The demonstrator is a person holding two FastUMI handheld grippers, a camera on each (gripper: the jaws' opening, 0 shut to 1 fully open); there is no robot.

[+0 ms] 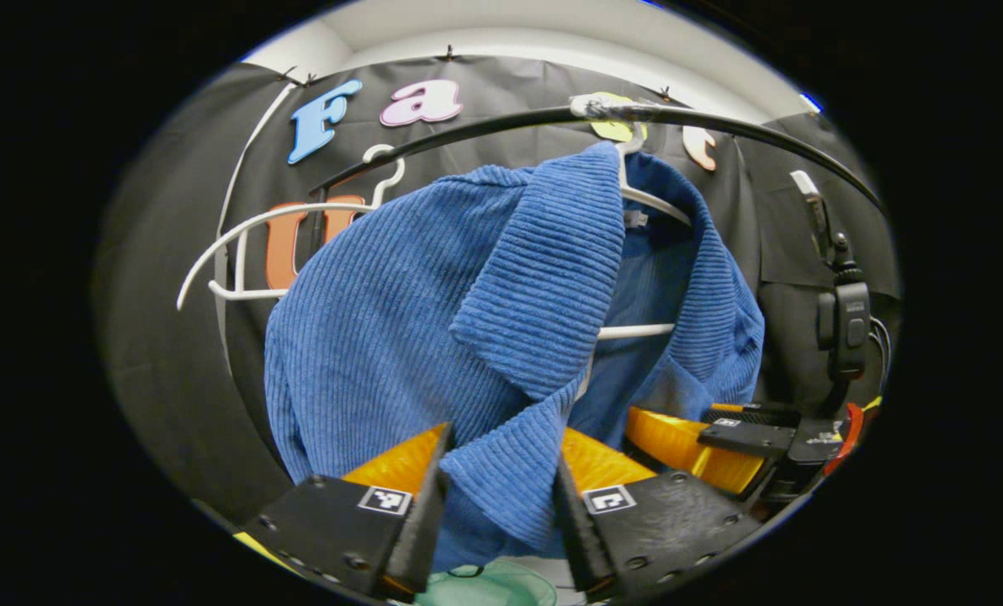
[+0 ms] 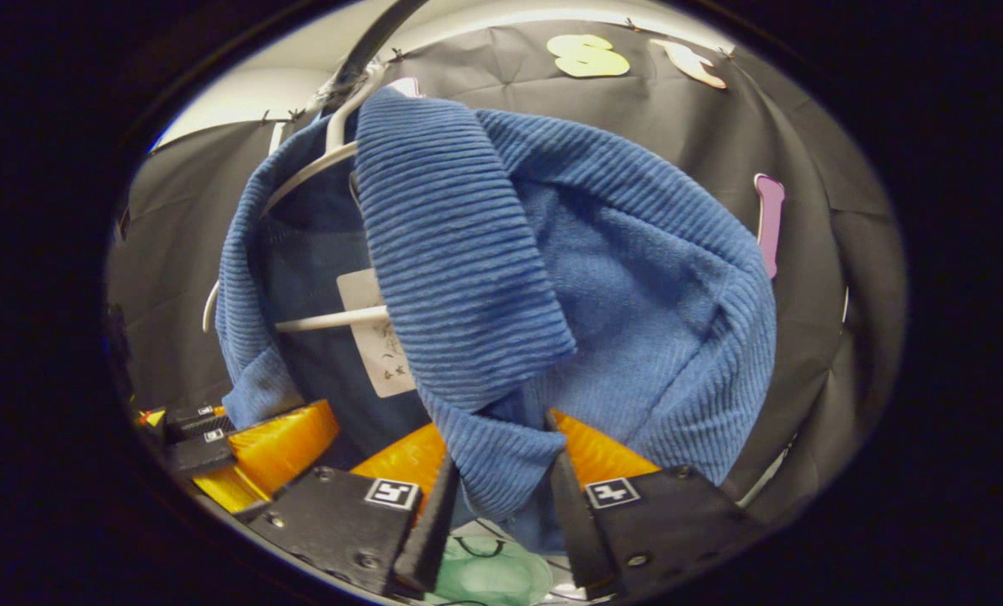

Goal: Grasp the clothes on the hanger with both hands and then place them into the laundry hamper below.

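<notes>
**Both tongs closed on the blue garment at the rail**

While the blue ribbed garment (image 1: 434, 320) hangs on a white hanger (image 1: 649, 202) hooked over the dark curved rail (image 1: 720, 122), each pair of tongs has a fold of its front edge pinched between its fingers. In the left gripper view, the left tongs (image 1: 501, 471) sit at the bottom with a strip of the fabric running down between the two fingers; the gap is narrowed to the thickness of the cloth, and both fingers press on it. A second white hanger (image 1: 249, 244), bare, hangs on the rail just beside the garment. Farther off at the lower right of that view is the right tongs (image 1: 703, 438), close under the garment's other front edge.

In the right gripper view, the right tongs (image 2: 497, 467) likewise grip a hanging fold of the garment (image 2: 619, 295), fingers drawn in tight on both sides of it. The collar flap droops over the hanger's shoulder (image 2: 316, 168), and a pale label (image 2: 379, 337) shows inside the neck (too small to make out). The left tongs (image 2: 249, 450) appear at the lower left.

Below, between the fingers in both views, a pale green rim shows, the laundry hamper (image 2: 485, 576), directly under the garment.
</notes>
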